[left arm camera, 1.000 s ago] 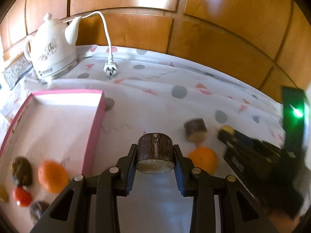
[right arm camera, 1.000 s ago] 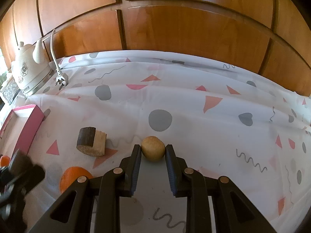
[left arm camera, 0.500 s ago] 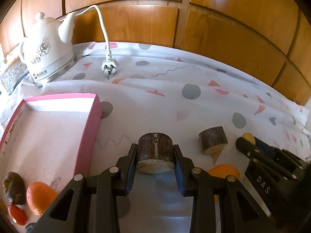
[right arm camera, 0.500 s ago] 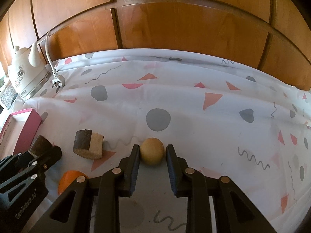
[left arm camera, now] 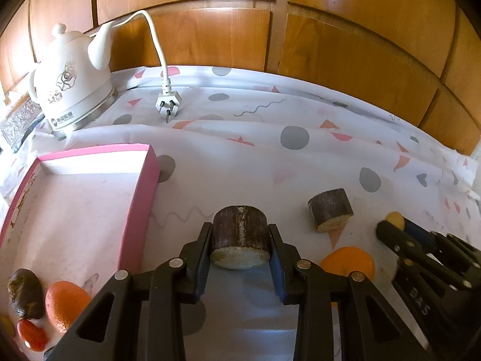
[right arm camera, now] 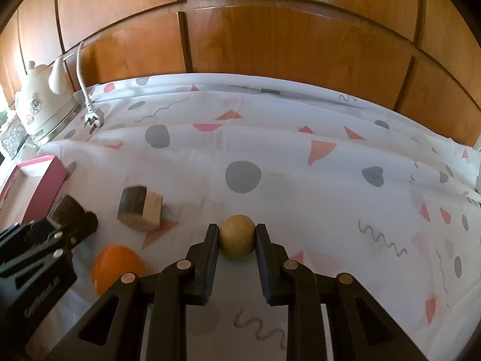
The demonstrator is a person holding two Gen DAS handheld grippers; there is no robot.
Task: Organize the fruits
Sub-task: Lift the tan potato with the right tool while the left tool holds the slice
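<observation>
Left claw (left arm camera: 240, 245) tilts steeply down over the worktop (left arm camera: 240, 162), pads pinching a dark brown cylinder w/ pale cut face (left arm camera: 239, 241) from both sides, held clear above the patterned cloth; the piece sits just right of the pink tray (left arm camera: 141, 204), whose near wall is beside the left finger; inside the tray, at its near-left corner: an orange (left arm camera: 66, 306), a dark brown lump (left arm camera: 24, 293), a small red fruit (left arm camera: 31, 334), close together; on the cloth to the right lies a second brown chunk (left arm camera: 330, 209), tipped on its side, and nearer the camera a loose orange (left arm camera: 348, 263), partly hidden by the claw frame. Right claw (right arm camera: 237, 237) also points steeply down, pads pressed on a small tan round fruit (right arm camera: 236, 237), one pad each side; in the left wrist view the right claw shows at far right w/ the tan fruit at its tip; in the right wrist view the left claw enters at lower left, apart from the right one, w/ the chunk and loose orange between them. White kettle (left arm camera: 70, 81) stands at the back left, its plug (left arm camera: 167, 103) lying on the cloth near the wooden panel wall (left arm camera: 345, 45); hands themselves not visible.
</observation>
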